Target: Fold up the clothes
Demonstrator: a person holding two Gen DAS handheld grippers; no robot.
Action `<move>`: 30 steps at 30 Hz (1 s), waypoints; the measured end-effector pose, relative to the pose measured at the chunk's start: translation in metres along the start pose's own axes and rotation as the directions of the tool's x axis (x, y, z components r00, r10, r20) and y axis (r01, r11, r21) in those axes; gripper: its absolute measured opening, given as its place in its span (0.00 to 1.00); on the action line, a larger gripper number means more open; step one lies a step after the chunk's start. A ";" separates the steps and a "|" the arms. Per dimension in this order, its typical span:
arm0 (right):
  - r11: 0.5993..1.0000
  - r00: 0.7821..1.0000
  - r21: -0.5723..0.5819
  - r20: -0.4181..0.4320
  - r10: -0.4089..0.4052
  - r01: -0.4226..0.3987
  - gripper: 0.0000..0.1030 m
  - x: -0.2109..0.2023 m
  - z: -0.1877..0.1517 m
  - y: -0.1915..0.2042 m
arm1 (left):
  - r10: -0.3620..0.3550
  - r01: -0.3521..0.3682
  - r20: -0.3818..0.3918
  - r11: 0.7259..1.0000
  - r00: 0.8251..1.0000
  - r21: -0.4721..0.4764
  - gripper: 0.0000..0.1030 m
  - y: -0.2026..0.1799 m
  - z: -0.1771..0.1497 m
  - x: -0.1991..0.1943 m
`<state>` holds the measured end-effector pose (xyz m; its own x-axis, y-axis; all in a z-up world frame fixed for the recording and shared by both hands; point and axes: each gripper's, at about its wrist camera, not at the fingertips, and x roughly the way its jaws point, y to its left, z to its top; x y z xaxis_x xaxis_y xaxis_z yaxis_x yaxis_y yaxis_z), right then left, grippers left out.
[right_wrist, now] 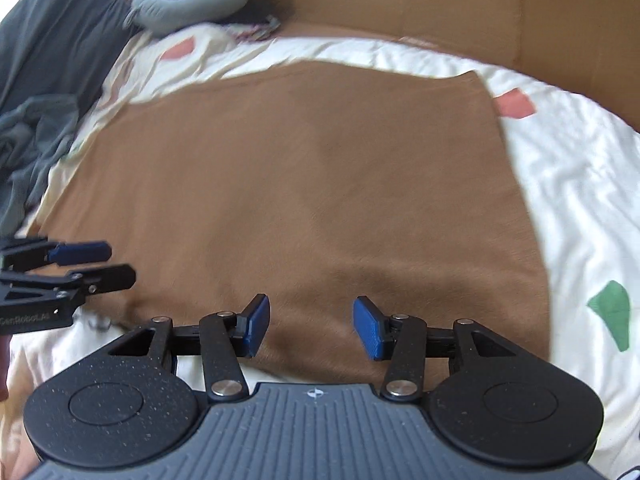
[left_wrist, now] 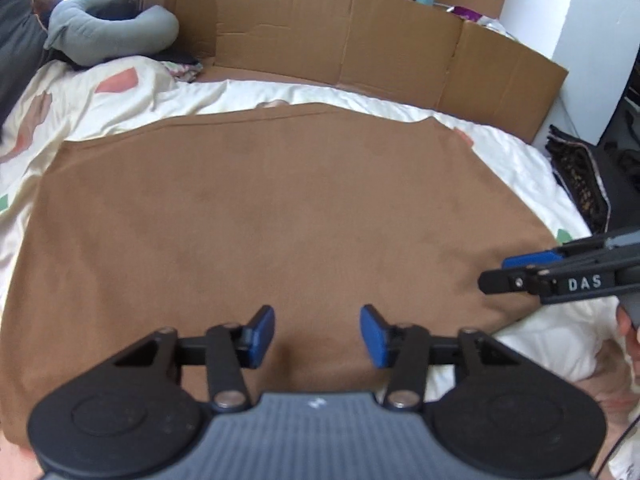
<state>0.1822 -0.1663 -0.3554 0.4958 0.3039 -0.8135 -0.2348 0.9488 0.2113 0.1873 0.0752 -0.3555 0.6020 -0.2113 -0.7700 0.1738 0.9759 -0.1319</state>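
While brown cloth (left_wrist: 260, 208) lies flat, left gripper (left_wrist: 317, 336), right gripper (right_wrist: 311, 328) gape empty over near edge.

I'm looking down on the bed (left_wrist: 520, 152), covered in a cream sheet with red and green patches. A brown cloth (left_wrist: 260, 220) lies spread flat across it. At the far left corner sits a grey curved pillow (left_wrist: 116, 28), with crumpled grey clothing (right_wrist: 36, 140) at the left edge. Cardboard (left_wrist: 360, 40) stands along the far side.
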 end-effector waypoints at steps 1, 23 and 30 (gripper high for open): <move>1.000 1.000 0.003 0.003 0.004 -0.004 0.52 0.000 0.001 0.000 | -0.011 0.011 -0.004 1.000 1.000 0.001 0.39 -0.001 0.001 0.001; 0.997 0.998 -0.070 -0.063 0.012 -0.016 0.50 0.006 -0.022 0.021 | -0.023 0.026 -0.077 0.999 0.997 0.032 0.34 0.000 -0.024 0.004; 0.996 0.998 0.062 -0.020 -0.064 0.065 0.50 -0.014 -0.011 -0.025 | 0.022 -0.023 -0.071 1.000 0.997 -0.008 0.34 0.018 -0.028 -0.010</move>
<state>0.1714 -0.1955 -0.3554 0.4929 0.2410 -0.8361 -0.1495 0.9700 0.1914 0.1624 0.0960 -0.3682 0.5489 -0.1854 -0.8151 0.1539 0.9808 -0.1195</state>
